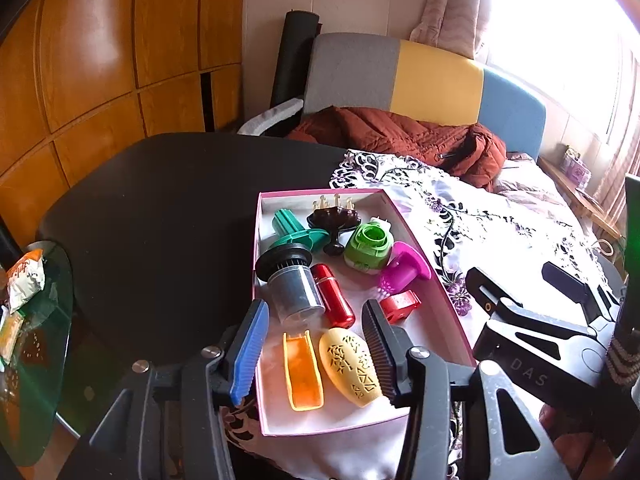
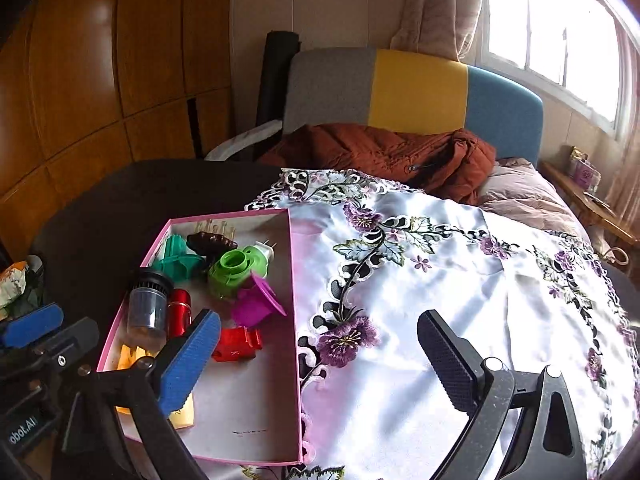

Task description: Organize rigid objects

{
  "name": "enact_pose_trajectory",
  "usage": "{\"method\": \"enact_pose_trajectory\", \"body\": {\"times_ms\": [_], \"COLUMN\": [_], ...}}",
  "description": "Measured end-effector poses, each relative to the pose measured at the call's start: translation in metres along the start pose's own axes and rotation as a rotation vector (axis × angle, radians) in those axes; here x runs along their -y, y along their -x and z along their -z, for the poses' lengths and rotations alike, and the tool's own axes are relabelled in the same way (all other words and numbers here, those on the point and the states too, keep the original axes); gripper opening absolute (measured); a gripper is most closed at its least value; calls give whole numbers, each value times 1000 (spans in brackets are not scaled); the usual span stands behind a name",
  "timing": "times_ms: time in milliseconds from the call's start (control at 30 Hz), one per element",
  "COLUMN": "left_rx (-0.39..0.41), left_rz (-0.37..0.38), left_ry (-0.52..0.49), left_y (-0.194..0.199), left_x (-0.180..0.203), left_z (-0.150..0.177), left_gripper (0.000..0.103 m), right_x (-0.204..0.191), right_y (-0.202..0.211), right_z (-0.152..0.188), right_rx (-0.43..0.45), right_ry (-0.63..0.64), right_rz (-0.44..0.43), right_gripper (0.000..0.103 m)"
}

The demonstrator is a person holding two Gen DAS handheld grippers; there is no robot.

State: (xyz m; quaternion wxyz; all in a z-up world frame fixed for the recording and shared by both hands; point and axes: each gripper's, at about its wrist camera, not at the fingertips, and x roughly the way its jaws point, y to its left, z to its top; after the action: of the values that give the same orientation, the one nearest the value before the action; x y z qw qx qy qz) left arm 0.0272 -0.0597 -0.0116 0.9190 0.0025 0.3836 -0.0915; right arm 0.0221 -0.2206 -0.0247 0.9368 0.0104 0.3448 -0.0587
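Left wrist view first: my left gripper (image 1: 316, 344) hangs over the near end of the pink box (image 1: 424, 256), which fills the middle of the frame. Its jaws stand partly apart with nothing pinched; the blue pad sits at lower centre-left, the black pad at lower centre-right. Between and just beyond them lie the orange scoop (image 1: 303, 374) and the yellow pierced egg (image 1: 352, 366), both resting on the box floor. Further up the frame are the grey capped cylinder (image 1: 292, 280), the red tube (image 1: 332, 294), the magenta cup (image 1: 404, 270), the green round piece (image 1: 368, 248), the teal piece (image 1: 294, 232) and the small red block (image 1: 400, 304). My right gripper (image 1: 532, 284) shows at the right edge, over the flowered cloth (image 1: 500, 220).

Right wrist view: my right gripper (image 2: 320, 344) is spread wide and holds nothing. The blue pad at lower left overlaps the box's near corner; the black pad at lower right is over bare cloth. The box (image 2: 294, 280) sits at left of frame with everything inside it, and the cloth to its right shows no loose item.

I judge the sorting to be at or near its end, both tools freshly empty. Next I would scan for any stray piece before lifting away.
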Motion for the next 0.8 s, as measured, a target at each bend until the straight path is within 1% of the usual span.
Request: {"method": "enact_pose_trajectory", "body": {"times_ms": [67,167,233,367,500,667,800], "left_rx": [6,29,34,22,15,9,6], "left_rz": [-8,-26,-55,-101,-131,-114,-116], "left_ry": [-3,-3,-2,0,4,25,31], "left_y": [2,5,6,5,5,4,4], "left_x": [2,4,6,8,6,3,2], "left_z": [1,1,1,2,3,4,5], "left_gripper": [64,65,65,65,65,65,65], "right_x": [2,3,2,3,6,6,5], "right_y": [-2,-2,-2,0,3,4,4], "right_z": [-1,3,6,7,6,5,5], "right_rx": [-7,-21,-26,-13,2,4,2], "right_ry": [-2,-8,-6,-15,-32,-32,-34], "right_rz": [-3,-14,-16,-9,-4,-7,-12], "right_gripper": [99,99,99,99,99,99,99]}}
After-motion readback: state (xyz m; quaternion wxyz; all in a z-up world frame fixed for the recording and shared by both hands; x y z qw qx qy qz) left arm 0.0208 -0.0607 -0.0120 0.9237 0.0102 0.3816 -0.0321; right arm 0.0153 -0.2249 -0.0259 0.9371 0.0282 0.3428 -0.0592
